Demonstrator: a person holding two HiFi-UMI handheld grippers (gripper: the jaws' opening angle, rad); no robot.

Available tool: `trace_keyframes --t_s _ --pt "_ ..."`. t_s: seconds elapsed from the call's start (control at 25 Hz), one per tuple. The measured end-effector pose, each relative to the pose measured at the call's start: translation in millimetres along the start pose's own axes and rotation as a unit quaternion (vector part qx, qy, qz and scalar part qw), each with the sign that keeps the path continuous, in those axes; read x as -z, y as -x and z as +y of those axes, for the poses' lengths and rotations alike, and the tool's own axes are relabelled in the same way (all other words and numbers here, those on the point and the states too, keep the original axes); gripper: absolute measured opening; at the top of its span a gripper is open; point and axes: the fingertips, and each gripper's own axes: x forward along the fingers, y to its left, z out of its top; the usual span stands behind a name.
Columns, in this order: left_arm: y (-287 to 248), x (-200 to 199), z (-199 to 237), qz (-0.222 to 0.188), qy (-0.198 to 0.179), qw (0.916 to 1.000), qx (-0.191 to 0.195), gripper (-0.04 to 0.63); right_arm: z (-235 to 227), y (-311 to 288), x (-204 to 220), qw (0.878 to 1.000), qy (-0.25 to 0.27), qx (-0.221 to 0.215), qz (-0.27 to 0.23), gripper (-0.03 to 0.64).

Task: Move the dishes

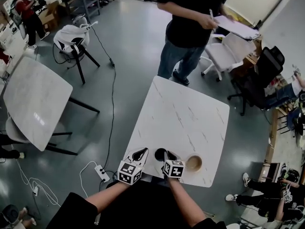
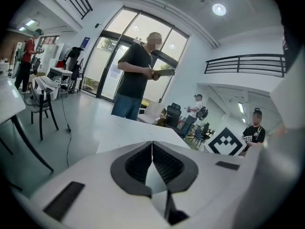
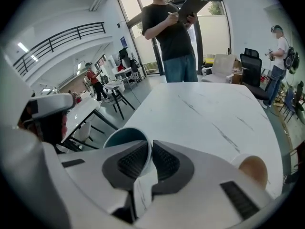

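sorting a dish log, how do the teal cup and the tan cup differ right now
Colour: the teal cup is dark inside, the tan cup light brown. State: the right gripper pinches the teal cup's rim; the tan cup stands untouched. Both are round, open and by the near edge of the table.

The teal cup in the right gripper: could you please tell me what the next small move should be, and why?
Probably carry the teal cup forward toward the middle of the table. The right gripper pinches its rim, and it is close to the table's near edge, beside the tan cup.
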Motion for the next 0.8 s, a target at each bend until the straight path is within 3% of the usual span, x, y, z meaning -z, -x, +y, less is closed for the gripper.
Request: trace_keyframes --t_s 0.2,0.44,0.8 --pt "7.0 2.8 15.0 0.009 -0.002 0.9999 0.009 0.017 5.6 -20.3 17.3 1.0 -0.016 0.012 0.022 0.049" --pt "2.9 1.9 16.7 0.02 -0.019 0.999 0.034 0.017 1.5 -23.2 19.5 0.999 -0.035 0.025 0.014 0.049" --pt "-1.1 1.6 9.6 0.021 -0.009 0.9981 0.056 0.018 11.9 -16.9 7.4 0.999 -0.038 0.016 -0.007 0.087"
